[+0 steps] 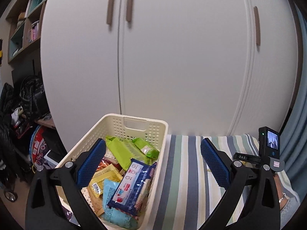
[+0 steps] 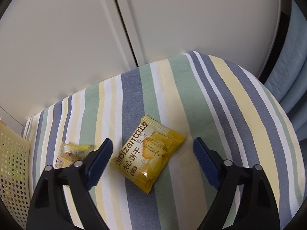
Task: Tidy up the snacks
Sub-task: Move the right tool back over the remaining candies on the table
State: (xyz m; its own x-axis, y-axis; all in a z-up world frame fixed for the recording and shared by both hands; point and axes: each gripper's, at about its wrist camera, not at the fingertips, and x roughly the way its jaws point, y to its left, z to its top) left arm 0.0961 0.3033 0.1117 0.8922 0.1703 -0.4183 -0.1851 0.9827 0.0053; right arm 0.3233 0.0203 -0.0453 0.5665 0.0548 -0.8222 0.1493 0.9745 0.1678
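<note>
A cream perforated basket (image 1: 119, 122) stands on the striped cloth and holds several snack packs: green wrappers (image 1: 124, 149), a dark blue biscuit pack (image 1: 132, 186), yellow packs (image 1: 105, 178) and a light blue one (image 1: 115, 212). My left gripper (image 1: 153, 149) hangs open above the basket's right rim, its left finger over the snacks. In the right wrist view a yellow biscuit packet (image 2: 147, 153) lies flat on the cloth between the open fingers of my right gripper (image 2: 152, 145). A smaller yellow clear-wrapped snack (image 2: 71, 153) lies to its left, partly behind the left finger.
White cabinet doors (image 1: 172, 57) rise just behind the striped surface (image 2: 211, 105). The basket's wall (image 2: 13, 163) shows at the far left of the right wrist view. A blue curtain (image 2: 291, 57) hangs at right. Bags and clutter (image 1: 28, 105) sit far left.
</note>
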